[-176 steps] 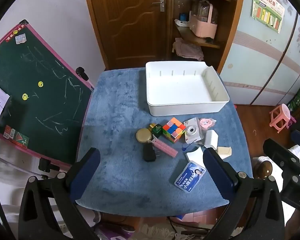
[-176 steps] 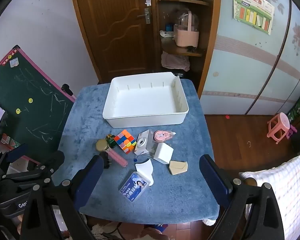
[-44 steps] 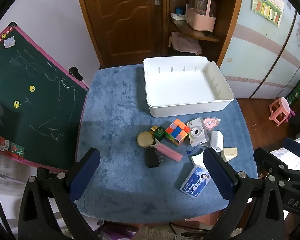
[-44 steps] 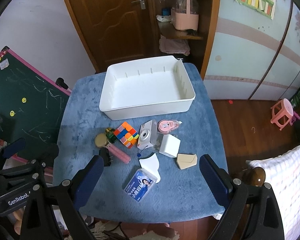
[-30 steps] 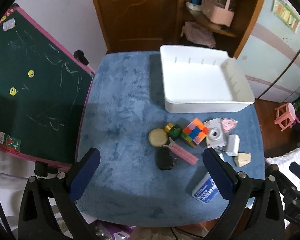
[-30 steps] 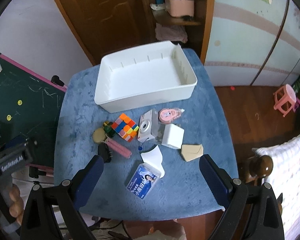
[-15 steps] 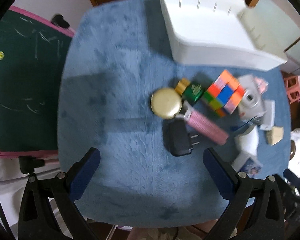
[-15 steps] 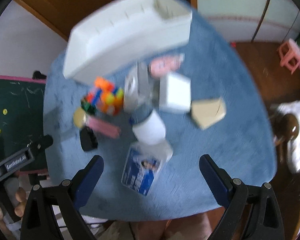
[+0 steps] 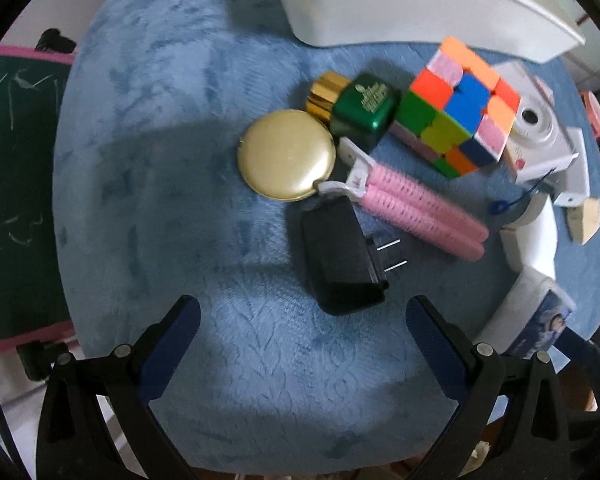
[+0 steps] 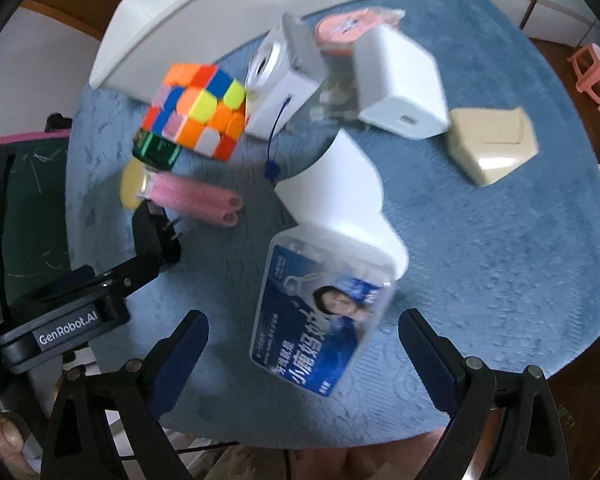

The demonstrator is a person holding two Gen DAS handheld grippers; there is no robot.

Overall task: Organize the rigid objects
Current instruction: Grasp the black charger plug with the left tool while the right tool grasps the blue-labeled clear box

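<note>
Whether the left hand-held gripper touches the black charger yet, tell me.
Apart. The left wrist view shows the open left hand-held gripper with blue cloth visible between both fingertips and the black charger, which lies just ahead of them.

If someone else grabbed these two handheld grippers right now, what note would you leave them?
Left gripper: jaws open, empty, over the black plug adapter.
Right gripper: jaws open, empty, over the blue-labelled case.
Puzzle cube, gold disc, green bottle, pink clip, toy camera and white charger all lie on the blue cloth beside the white bin.
Done: nothing picked up yet.
Left: move every item into the bin.
</note>
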